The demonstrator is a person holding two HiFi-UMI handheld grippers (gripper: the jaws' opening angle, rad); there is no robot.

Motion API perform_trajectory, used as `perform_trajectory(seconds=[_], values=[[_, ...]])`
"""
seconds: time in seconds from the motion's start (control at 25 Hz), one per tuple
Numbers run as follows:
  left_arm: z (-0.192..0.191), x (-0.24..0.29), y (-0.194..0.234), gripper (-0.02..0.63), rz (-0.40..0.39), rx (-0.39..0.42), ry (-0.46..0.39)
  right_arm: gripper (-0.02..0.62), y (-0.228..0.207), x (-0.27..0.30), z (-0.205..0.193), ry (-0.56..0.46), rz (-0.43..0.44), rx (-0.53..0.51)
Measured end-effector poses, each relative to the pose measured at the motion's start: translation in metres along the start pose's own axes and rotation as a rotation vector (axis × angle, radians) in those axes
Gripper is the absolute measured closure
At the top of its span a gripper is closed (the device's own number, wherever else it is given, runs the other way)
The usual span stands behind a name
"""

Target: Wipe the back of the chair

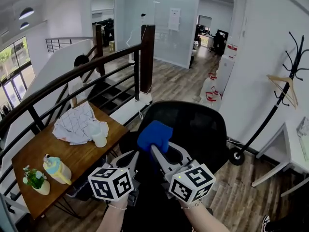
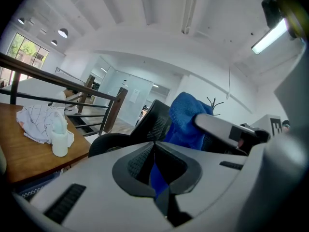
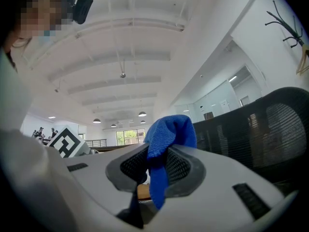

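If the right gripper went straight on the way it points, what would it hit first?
Probably the black mesh chair back, just beyond the blue cloth clamped in the right gripper; the depth is hard to judge.

Wooden floor point(image 1: 178, 81) runs past a dark stair railing point(image 1: 147, 62) to glass partitions point(image 1: 145, 23). A wooden desk point(image 1: 72, 153) stands left, a coat stand point(image 1: 265, 120) against the white wall point(image 1: 260, 42); windows point(image 1: 14, 64) far left.

Wooden table point(image 1: 63, 154) (crumpled cloth point(image 1: 72, 124) atop)
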State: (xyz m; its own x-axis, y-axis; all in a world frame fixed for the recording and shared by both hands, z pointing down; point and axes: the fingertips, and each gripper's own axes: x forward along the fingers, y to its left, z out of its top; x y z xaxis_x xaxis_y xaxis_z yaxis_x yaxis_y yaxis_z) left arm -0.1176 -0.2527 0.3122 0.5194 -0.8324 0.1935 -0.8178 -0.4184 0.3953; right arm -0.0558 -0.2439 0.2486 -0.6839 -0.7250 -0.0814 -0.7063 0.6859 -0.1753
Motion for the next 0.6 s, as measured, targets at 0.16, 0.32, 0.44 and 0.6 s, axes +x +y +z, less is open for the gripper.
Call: perform_trajectory(seconds=[0.16, 0.32, 0.44, 0.6], values=[[0.001, 0.004, 0.005, 0.588, 0.028, 0.005, 0.0, 0.506, -0.01, 0.015, 0.002, 0.011, 0.012, -0.019], [0.006, 0.007, 0.011, 0.588, 0.055, -0.012, -0.027, 0.506, -0.023, 0.025, 0.002, 0.033, -0.008, -0.04], [0.009, 0.011, 0.011, 0.588, 0.064, -0.019, -0.035, 0.506, -0.038, 0.028, 0.0, 0.047, -0.046, -0.024], [0.011, 0.016, 0.007, 0.588, 0.062, -0.012, -0.039, 0.506, -0.057, 0.03, -0.005, 0.072, -0.091, 0.005]])
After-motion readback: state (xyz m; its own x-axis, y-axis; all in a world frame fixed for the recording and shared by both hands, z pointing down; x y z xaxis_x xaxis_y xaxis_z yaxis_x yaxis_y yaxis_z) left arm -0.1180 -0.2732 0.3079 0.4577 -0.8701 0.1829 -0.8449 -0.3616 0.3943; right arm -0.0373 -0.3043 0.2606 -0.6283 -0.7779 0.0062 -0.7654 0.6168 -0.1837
